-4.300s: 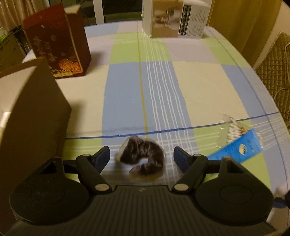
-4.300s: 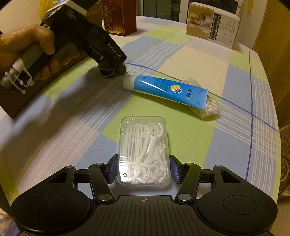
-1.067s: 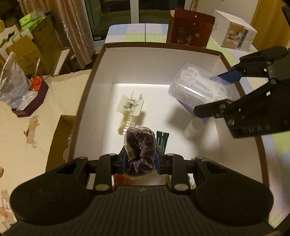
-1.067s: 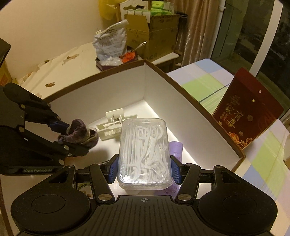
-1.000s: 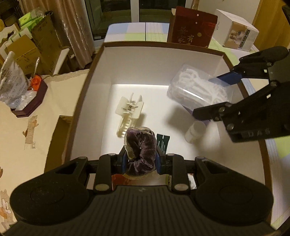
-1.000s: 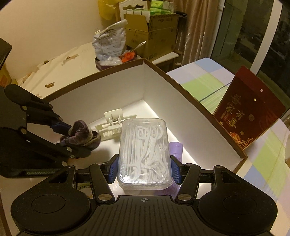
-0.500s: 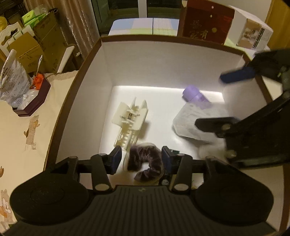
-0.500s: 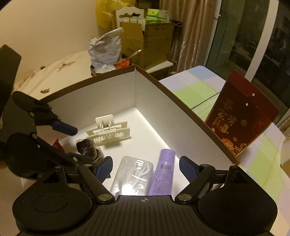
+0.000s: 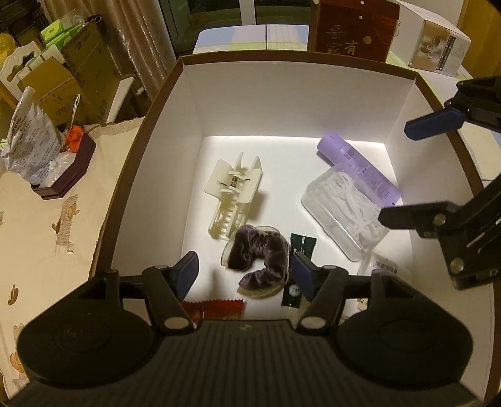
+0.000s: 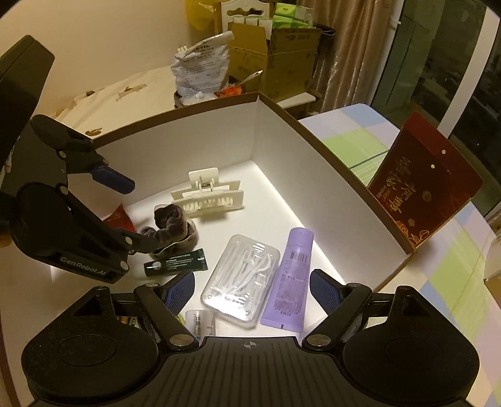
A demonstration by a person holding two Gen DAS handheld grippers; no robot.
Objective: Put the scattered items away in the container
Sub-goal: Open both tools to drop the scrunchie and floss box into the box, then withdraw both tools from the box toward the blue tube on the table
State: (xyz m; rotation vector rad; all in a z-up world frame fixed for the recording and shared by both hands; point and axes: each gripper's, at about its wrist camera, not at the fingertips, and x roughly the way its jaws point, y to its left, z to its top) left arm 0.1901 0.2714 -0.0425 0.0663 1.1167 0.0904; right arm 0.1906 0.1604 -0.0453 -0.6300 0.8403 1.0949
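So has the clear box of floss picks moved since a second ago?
Yes. The floss pick box has dropped from the right tool, whose jaws just opened, onto the container floor beside the purple tube.

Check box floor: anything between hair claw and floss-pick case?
Nothing: bare white floor between hair claw and floss-pick case, clearest in left wrist view.

On the side of my left gripper (image 10: 125,216), white lettering reads "GenRobot.AI". The dark red box (image 9: 355,29) standing behind the container carries gold Chinese characters; I read "有" and "家" on it in my left wrist view. Print on the purple tube (image 10: 289,281), the dark green sachet (image 10: 177,266) and the cardboard cartons (image 9: 78,87) is too small to read.
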